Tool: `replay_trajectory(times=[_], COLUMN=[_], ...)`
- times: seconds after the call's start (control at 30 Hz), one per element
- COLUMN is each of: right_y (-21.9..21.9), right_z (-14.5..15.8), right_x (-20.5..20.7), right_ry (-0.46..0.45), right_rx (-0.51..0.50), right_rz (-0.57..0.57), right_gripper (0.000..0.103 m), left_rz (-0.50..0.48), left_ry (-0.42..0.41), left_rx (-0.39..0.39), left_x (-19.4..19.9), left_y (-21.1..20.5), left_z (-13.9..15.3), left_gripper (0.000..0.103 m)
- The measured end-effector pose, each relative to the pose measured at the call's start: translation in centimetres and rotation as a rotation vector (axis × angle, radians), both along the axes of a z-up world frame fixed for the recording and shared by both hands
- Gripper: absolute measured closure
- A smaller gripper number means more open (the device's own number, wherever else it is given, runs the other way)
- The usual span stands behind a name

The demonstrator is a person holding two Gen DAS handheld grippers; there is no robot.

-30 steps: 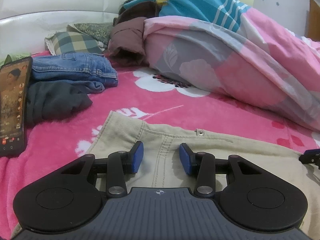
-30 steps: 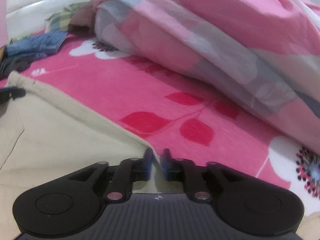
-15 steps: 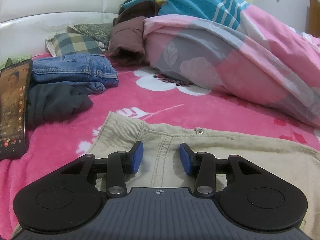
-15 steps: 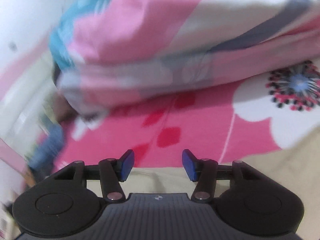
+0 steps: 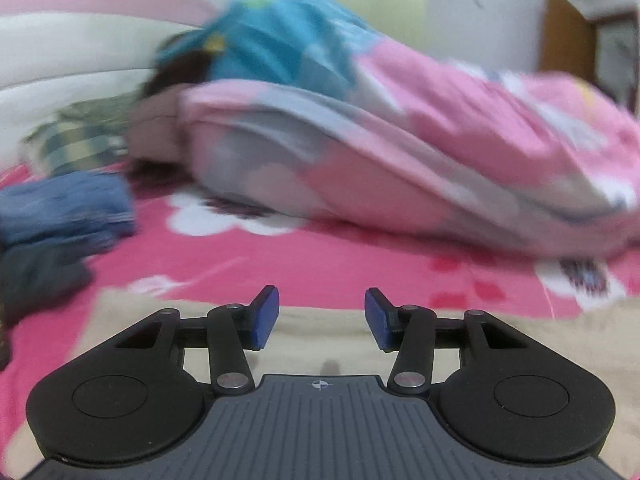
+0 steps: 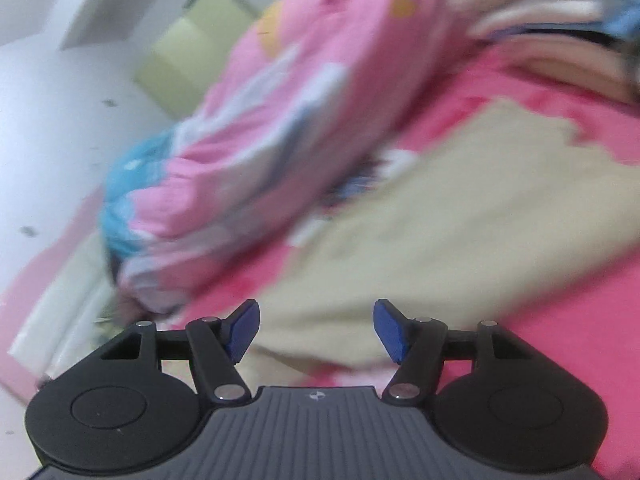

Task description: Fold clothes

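Beige trousers [image 5: 520, 332] lie flat on the pink flowered bed sheet [image 5: 320, 256]. In the left wrist view my left gripper [image 5: 320, 318] hovers over their near part, open, with nothing between its blue pads. The right wrist view is tilted and blurred. There the trousers [image 6: 440, 220] stretch away to the upper right, and my right gripper [image 6: 316, 330] stands open above their near end, holding nothing.
A rolled pink and blue quilt [image 5: 400, 140] fills the back of the bed. Folded blue jeans [image 5: 68, 208] and a dark garment [image 5: 36, 280] sit at the left, with a checked pillow [image 5: 68, 144] and white headboard [image 5: 80, 64] behind. The quilt [image 6: 280, 120] also crowds the right view.
My right gripper let go of the trousers' edge, opened and swung away, its view now tilted. My left gripper lifted and turned right; the phone has left its view.
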State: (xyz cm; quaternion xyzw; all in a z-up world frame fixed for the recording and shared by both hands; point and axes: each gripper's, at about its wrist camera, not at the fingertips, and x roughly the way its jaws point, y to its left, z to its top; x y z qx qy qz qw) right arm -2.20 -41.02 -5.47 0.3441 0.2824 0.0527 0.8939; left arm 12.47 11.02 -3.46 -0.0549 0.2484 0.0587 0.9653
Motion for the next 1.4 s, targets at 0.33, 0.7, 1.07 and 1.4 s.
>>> replay_trajectory(times=[0.33, 0.7, 1.07, 1.4], right_y=[-5.7, -11.1, 2.0, 21.2], right_z=[-2.8, -6.8, 0.7, -3.9], right_x=[-4.5, -1.3, -3.0, 1.2], right_ry=[0.096, 0.061, -0.342, -0.189], right_rx=[-0.079, 0.072, 0.083, 0.006], right_rz=[-0.293, -0.544, 0.111, 0.775], right_gripper=[0.037, 0.047, 0.094, 0.089], left_rz=[0.007, 0.015, 0.016, 0.018], left_ry=[0.131, 0.108, 0.101, 0.099], left_rx=[0.104, 0.142, 0.144, 0.151], left_x=[4.2, 4.0, 4.0, 3.9], left_y=[-2.8, -3.4, -3.5, -3.5], left_z=[-5.2, -5.5, -5.6, -5.6], left_gripper=[0.053, 0.052, 0.052, 0.052])
